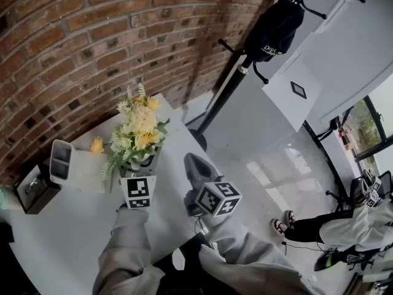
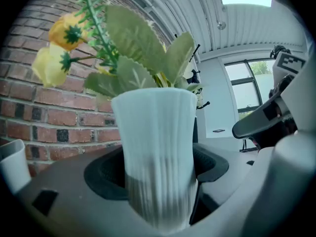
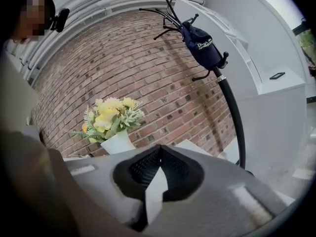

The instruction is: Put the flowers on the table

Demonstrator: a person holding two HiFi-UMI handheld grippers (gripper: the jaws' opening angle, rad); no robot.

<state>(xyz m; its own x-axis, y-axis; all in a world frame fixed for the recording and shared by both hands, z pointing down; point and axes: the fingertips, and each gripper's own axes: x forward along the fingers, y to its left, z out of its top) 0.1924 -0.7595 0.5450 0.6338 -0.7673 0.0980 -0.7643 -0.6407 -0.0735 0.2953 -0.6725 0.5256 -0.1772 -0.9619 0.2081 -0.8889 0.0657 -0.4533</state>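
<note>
A bunch of yellow and white flowers (image 1: 138,125) with green leaves stands in a ribbed white vase (image 1: 145,162) over the far part of the white table (image 1: 61,232). My left gripper (image 1: 142,168) is shut on the vase (image 2: 158,157), which fills the gap between its jaws, with the flowers (image 2: 64,48) rising above. I cannot tell whether the vase base touches the table. My right gripper (image 1: 193,161) hovers just right of the vase, shut and empty. In its own view the right gripper (image 3: 159,149) points toward the vase (image 3: 118,142) and the flowers (image 3: 111,115).
A white holder (image 1: 61,161), a small yellow flower (image 1: 97,145) and a black box (image 1: 34,192) stand on the table's left part. A brick wall (image 1: 92,35) runs behind. A coat stand with a dark bag (image 1: 273,26) rises at right. A seated person (image 1: 350,226) is at far right.
</note>
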